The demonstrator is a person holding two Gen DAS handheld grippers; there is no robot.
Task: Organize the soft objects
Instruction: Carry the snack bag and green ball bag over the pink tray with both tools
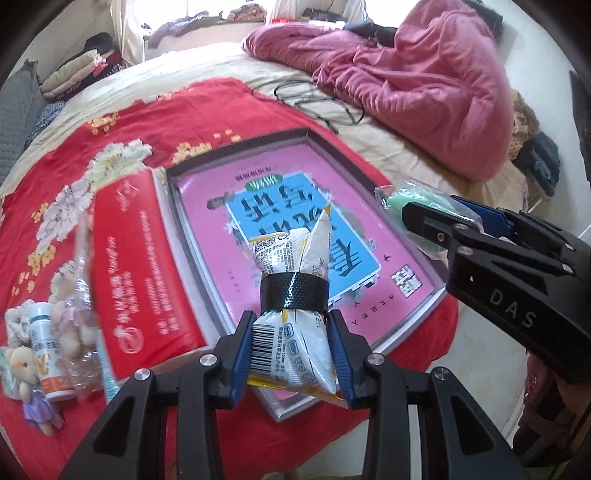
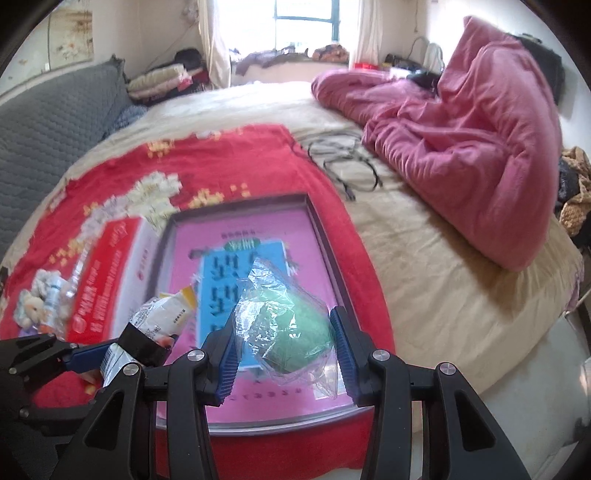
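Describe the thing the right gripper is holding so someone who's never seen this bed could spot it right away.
On the bed, a red floral blanket carries a shallow pink-lined tray. Above the tray's near right part, the right gripper grips a soft green lump in crinkly clear plastic. Unlike the neighbouring white printed packet with a black band, it is green and see-through wrapped.

Big pink quilt (image 2: 461,147) is bunched up on the far right of the bed (image 2: 424,258), with a tangle of black cable (image 2: 347,162) just beside it. Grey padded headboard (image 2: 48,136) on the left, folded clothes (image 2: 159,81) stacked by the window (image 2: 306,18).
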